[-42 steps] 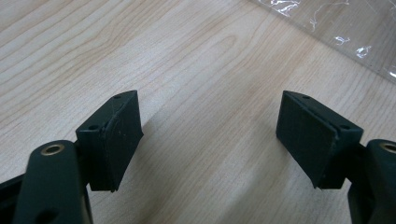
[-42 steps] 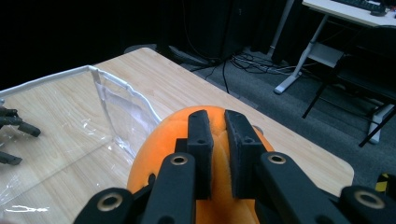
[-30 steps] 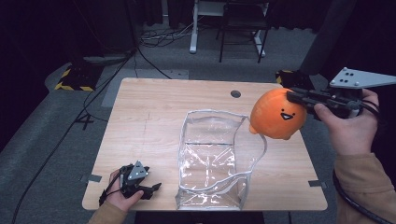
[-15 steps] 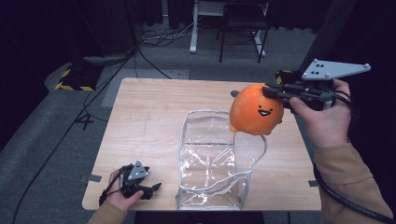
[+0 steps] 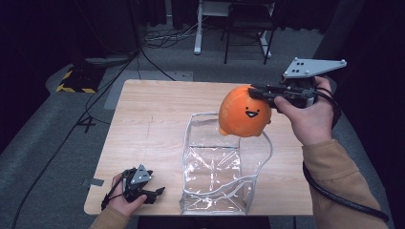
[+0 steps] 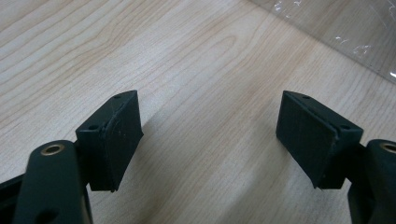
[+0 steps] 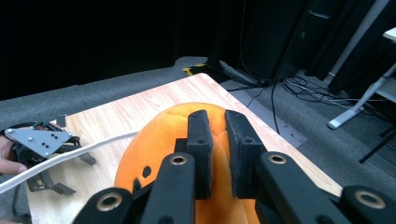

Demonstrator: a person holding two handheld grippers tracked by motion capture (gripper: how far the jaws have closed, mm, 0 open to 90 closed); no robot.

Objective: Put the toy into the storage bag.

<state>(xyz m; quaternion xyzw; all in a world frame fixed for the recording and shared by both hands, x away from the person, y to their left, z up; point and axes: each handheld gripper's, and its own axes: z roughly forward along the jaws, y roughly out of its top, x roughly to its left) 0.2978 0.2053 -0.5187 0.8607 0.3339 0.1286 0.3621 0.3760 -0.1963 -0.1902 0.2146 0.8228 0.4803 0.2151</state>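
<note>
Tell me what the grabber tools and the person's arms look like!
Both grippers are black, each with two flat, blocky jaws and brass-coloured rivets. The right gripper carries a grey three-cornered plate dotted with small holes, and a thick black cable trails from it. The left gripper has a smaller grey plate on top. The person wears tan, mustard-coloured sleeves.

plush toy (image 7: 154, 154): lower body cut off by the bottom edge in the right gripper view; pinched fold hidden between the jaws
clear bag (image 6: 345, 28): one corner only, cut by the top and right edges in the left gripper view
left gripper (image 5: 160, 191): jaw gap too small to read in the high view
right sleeve (image 5: 341, 186): runs off the bottom edge
</note>
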